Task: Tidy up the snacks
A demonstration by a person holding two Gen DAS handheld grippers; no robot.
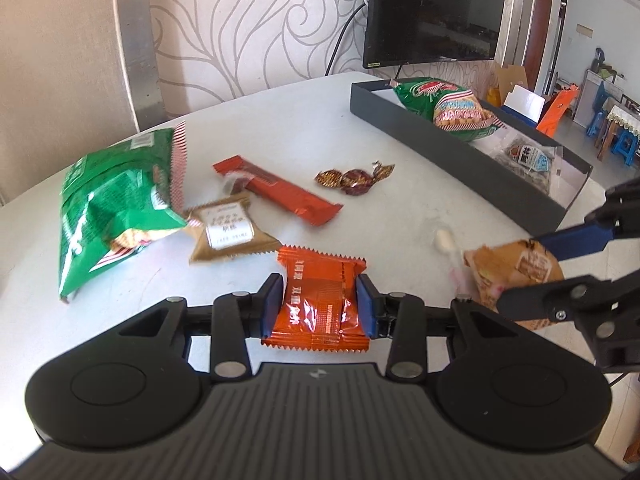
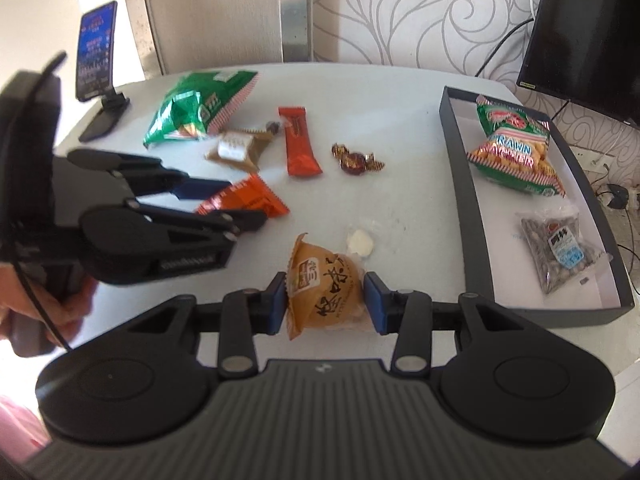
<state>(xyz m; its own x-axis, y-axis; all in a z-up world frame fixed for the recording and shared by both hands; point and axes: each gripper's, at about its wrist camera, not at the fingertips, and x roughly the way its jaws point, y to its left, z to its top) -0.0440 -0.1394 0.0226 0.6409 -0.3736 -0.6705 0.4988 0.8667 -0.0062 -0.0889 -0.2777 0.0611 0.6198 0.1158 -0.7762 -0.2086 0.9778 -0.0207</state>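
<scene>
The left gripper (image 1: pixel 320 304) clamps an orange packet (image 1: pixel 320 300); the right gripper (image 2: pixel 326 302) pinches a tan bun packet (image 2: pixel 324 288). Bare white table (image 2: pixel 408 200) lies between them and the dark tray (image 2: pixel 460 184) at the right edge, holding crackers (image 2: pixel 514 148) and seeds (image 2: pixel 560 248). Patterned wallpaper (image 1: pixel 260 20) behind.
</scene>
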